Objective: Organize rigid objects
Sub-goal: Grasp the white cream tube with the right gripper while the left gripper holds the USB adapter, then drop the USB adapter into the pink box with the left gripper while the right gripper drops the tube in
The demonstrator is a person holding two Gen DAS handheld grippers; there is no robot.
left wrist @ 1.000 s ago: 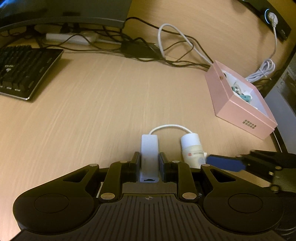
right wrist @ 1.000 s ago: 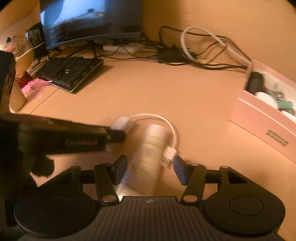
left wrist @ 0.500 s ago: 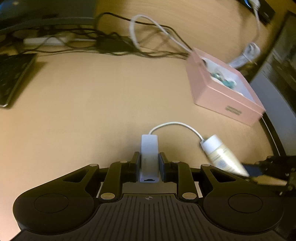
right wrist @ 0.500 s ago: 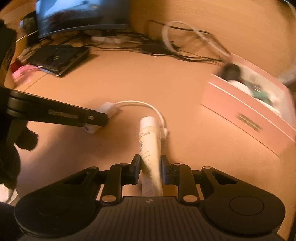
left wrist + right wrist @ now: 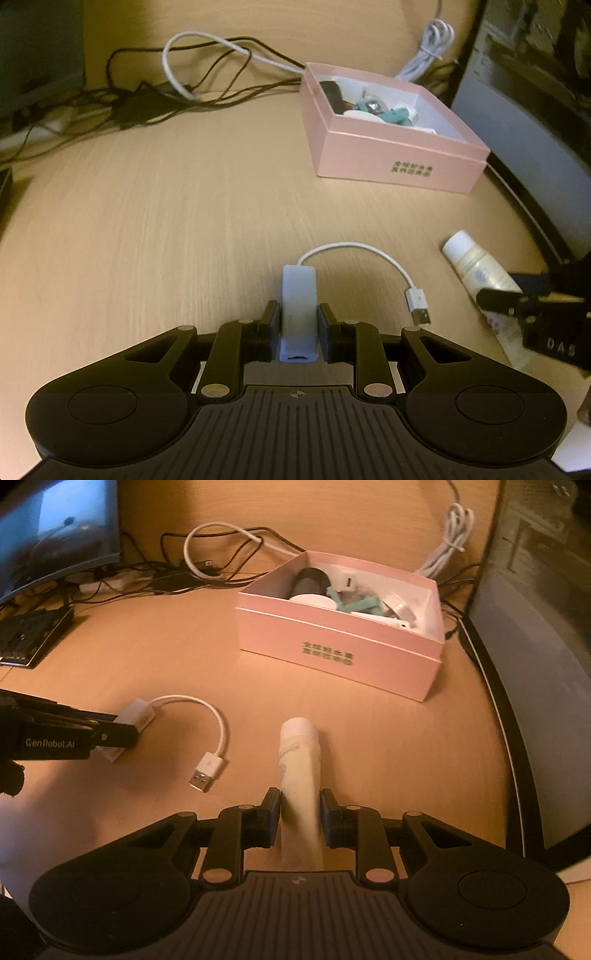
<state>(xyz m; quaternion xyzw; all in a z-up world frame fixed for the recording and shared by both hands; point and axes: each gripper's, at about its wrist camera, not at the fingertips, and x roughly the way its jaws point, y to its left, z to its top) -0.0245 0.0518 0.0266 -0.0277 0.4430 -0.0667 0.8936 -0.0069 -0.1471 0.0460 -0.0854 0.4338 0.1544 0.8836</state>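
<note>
The right gripper (image 5: 298, 808) is clamped on a cream tube (image 5: 299, 764), cap pointing toward the pink box (image 5: 332, 642); its jaws have just been closing, and the tube sits between them. The left gripper (image 5: 297, 325) is clenched on a white adapter (image 5: 298, 295), whose short cable (image 5: 354, 249) loops toward the box side and ends in a loose USB plug (image 5: 417, 306). The box stands ahead of both, open and already partly filled. I judge the step is carrying both items to it. Bring each over the box's rim before letting go, and lift the adapter enough that the dangling plug clears the near wall.
</note>
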